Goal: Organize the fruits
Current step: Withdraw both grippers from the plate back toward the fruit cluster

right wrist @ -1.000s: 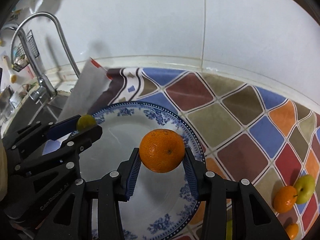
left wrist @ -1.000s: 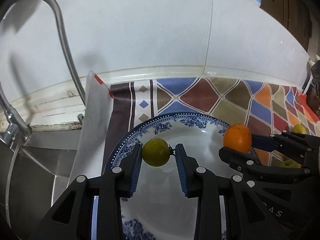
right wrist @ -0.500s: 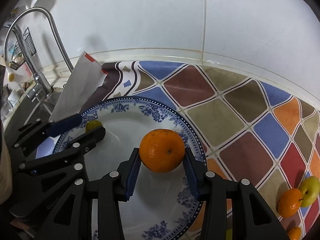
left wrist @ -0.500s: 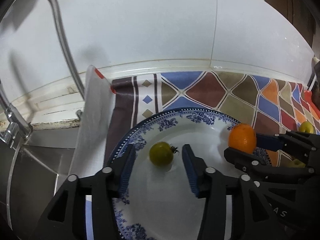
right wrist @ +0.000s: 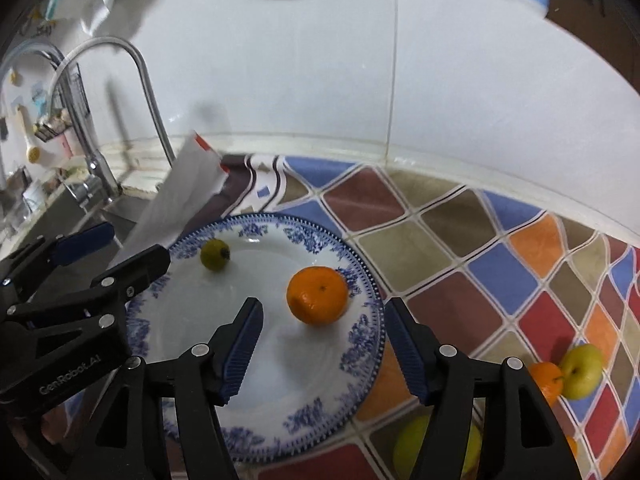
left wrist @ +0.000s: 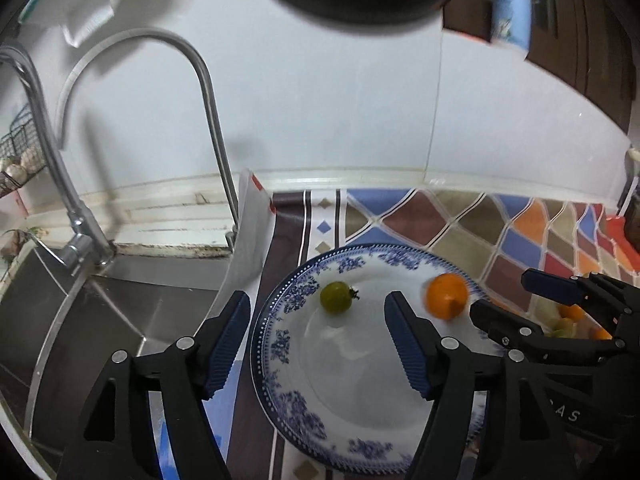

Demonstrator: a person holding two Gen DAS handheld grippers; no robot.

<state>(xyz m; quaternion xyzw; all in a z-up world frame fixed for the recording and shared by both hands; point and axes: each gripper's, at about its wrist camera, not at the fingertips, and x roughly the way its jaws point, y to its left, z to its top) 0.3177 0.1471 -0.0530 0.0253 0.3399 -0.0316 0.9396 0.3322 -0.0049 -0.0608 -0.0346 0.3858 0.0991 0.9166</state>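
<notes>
A blue-and-white plate (left wrist: 292,292) (right wrist: 360,344) lies on the patterned mat. A small green fruit (left wrist: 336,297) (right wrist: 214,254) rests on its far left part. An orange (left wrist: 447,295) (right wrist: 317,295) rests on its right part. My left gripper (left wrist: 318,340) is open and empty, pulled back above the plate, the green fruit ahead of its jaws. My right gripper (right wrist: 324,348) is open and empty, the orange just ahead of its jaws. Each gripper shows in the other's view, the left one (right wrist: 110,248) and the right one (left wrist: 516,296).
Loose fruit lies on the mat at the right: an orange (right wrist: 545,377), a green apple (right wrist: 582,370) and another green fruit (right wrist: 412,440) behind my right gripper. A steel sink (left wrist: 120,312) with a tall tap (left wrist: 208,92) is at the left. The white tiled wall stands behind.
Both grippers opened and let go of their fruit onto the plate, then drew back and up. The green fruit and the orange now lie free on the plate.
</notes>
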